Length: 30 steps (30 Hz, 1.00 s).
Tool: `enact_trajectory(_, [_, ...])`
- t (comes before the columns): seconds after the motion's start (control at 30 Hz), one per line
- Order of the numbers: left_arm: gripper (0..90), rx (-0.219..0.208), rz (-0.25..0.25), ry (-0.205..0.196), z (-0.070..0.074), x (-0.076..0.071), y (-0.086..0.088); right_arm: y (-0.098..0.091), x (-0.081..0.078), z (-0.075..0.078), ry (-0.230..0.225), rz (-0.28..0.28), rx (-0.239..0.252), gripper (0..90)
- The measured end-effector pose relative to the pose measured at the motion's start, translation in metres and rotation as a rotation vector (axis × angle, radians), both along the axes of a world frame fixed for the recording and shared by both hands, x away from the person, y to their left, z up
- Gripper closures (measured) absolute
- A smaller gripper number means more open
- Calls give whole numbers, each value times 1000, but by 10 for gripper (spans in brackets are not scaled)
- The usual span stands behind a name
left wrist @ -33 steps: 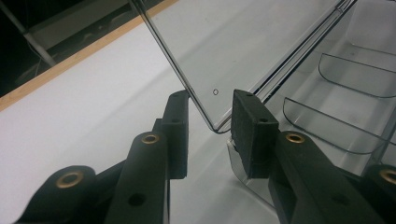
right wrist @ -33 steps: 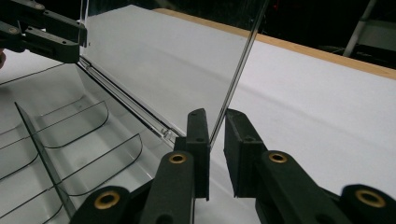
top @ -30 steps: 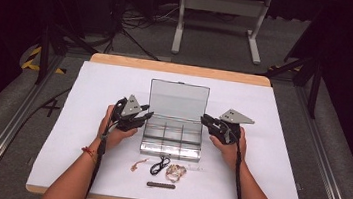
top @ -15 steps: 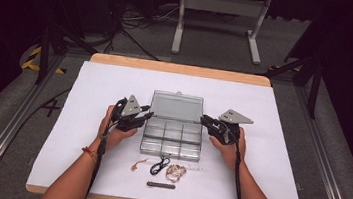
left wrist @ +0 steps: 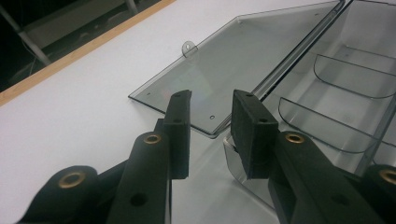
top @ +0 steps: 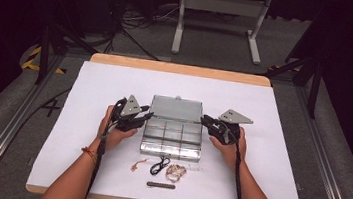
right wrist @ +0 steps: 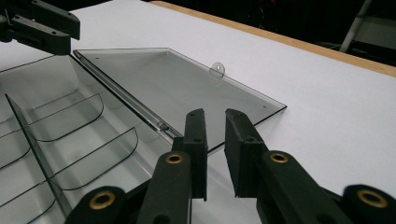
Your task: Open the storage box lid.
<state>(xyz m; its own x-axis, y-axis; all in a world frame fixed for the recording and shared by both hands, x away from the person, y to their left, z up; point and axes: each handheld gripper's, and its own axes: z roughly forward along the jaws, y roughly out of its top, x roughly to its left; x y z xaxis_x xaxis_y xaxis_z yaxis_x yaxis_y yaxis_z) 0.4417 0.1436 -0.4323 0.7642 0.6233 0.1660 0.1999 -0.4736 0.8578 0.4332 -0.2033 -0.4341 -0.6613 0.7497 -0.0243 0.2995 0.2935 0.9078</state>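
A: Box (top: 173, 134) sits mid-table, lid (top: 176, 108) laid flat away from the person, compartments empty. Jewellery (top: 175, 171), cord (top: 159, 166) and a dark bar (top: 161, 184) lie just in front of it.

B: Grippers?

A: Left gripper (left wrist: 210, 121) at the box's left edge, jaws a narrow gap apart, nothing between them. Right gripper (right wrist: 215, 128) at the right edge near the hinge, jaws narrow too, empty.

B: Advice for the step?

A: Judgement: the box looks ready for loading. Keep one gripper bracing the box wall so the light plastic does not slide. Bring the other to the small pieces, grip one low, and drop it inside a single compartment clear of the dividers (right wrist: 70, 135).
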Motion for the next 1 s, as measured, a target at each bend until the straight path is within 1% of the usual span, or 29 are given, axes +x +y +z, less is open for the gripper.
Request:
enact_trajectory(0.13, [673,-9,2,-8,4,-3,3,1,-3,3,-6,5,-18,770])
enact_trajectory(0.2, [663,-13,4,-11,8,-7,6,1,-5,6,-21,10,-27,761])
enact_trajectory(0.23, [657,-12,3,-18,10,-8,7,1,-7,8,-28,16,-26,759])
enact_trajectory(0.33, [649,9,-6,-39,16,-17,13,-1,-14,15,-43,28,-26,747])
enact_trajectory(0.4, [642,-2,-10,-40,20,-23,19,-3,-19,20,-53,38,-32,747])
enact_trajectory(0.47, [639,-2,-11,-38,22,-27,24,-5,-24,25,-63,45,-32,746])
enact_trajectory(0.6, [629,2,-18,-36,25,-35,31,-9,-31,30,-69,61,-56,738])
enact_trajectory(0.63, [628,10,-21,-41,25,-38,33,-10,-32,30,-64,66,-57,736])
enact_trajectory(0.7, [620,23,-29,-30,24,-41,36,-11,-35,30,-61,74,-74,734])
enact_trajectory(0.83, [612,53,-36,-34,24,-52,40,-15,-43,31,-57,86,-95,731])
enact_trajectory(0.87, [611,57,-41,-29,24,-55,41,-16,-45,31,-60,92,-99,730])
enact_trajectory(0.93, [605,68,-50,-31,23,-60,43,-17,-49,31,-59,100,-115,728])
enact_trajectory(0.97, [603,68,-50,-31,23,-60,43,-18,-51,31,-58,105,-122,727])
enact_trajectory(1.0, [597,81,-57,-32,22,-66,44,-18,-53,31,-55,110,-127,725])
